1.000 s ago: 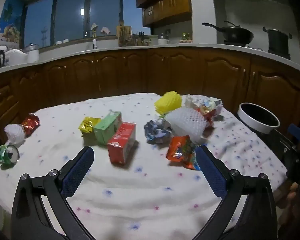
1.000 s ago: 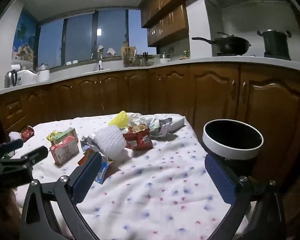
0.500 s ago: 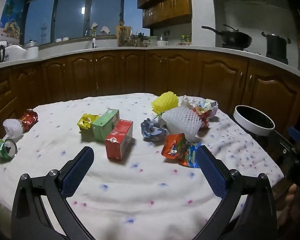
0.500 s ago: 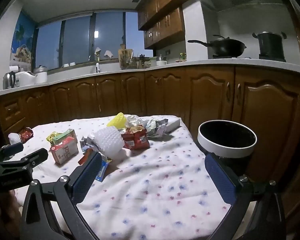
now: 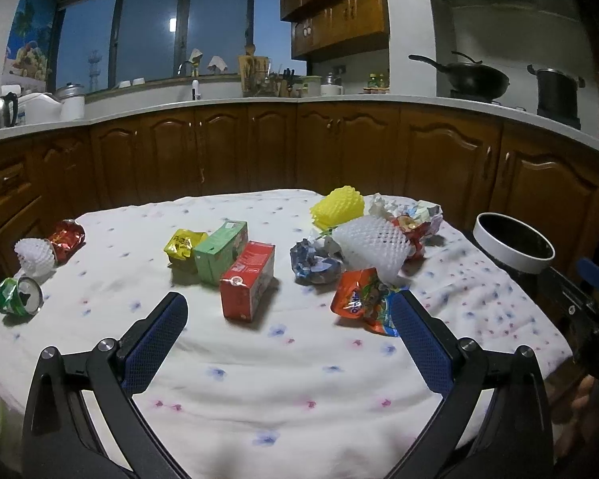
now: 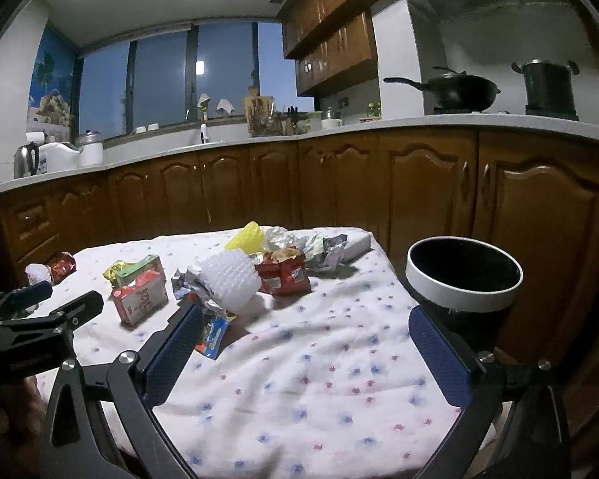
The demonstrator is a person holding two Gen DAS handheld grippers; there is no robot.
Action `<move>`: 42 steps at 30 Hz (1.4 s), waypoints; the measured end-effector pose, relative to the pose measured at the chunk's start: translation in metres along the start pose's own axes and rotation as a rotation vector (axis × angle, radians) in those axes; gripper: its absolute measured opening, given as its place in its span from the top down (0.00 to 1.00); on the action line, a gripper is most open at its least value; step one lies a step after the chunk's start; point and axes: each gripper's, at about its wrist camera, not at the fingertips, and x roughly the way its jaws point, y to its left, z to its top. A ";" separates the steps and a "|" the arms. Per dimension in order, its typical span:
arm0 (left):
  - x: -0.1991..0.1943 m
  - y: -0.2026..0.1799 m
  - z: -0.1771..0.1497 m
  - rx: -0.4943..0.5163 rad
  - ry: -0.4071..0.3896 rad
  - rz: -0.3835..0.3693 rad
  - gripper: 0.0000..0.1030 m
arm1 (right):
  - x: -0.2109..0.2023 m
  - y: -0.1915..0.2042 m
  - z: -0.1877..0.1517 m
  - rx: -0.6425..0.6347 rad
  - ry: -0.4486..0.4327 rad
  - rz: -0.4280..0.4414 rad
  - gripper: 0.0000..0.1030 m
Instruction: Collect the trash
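Trash: strewn over the table point(image 5: 299, 391); red carton point(image 5: 248, 279), green carton point(image 5: 219, 251), orange wrapper point(image 5: 359, 299), white foam net point(image 5: 373, 244) grouped mid-cloth
Bin point(image 6: 463, 275): off the table's right edge; likely set there for short drops
Left gripper point(image 5: 287, 311): wide, empty; hovers before red carton
Right gripper point(image 6: 305, 319): wide, empty; nearest the bin

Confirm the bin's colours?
The bin has a white rim and a black inside, clearest in the right wrist view.
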 end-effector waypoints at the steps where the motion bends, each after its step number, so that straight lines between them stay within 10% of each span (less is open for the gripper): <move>1: 0.000 0.000 0.000 0.000 0.000 0.002 0.00 | 0.000 0.000 0.000 0.004 0.002 0.005 0.00; 42: 0.026 0.006 -0.003 -0.039 0.095 -0.013 0.00 | 0.011 0.000 0.007 0.030 0.046 0.052 0.00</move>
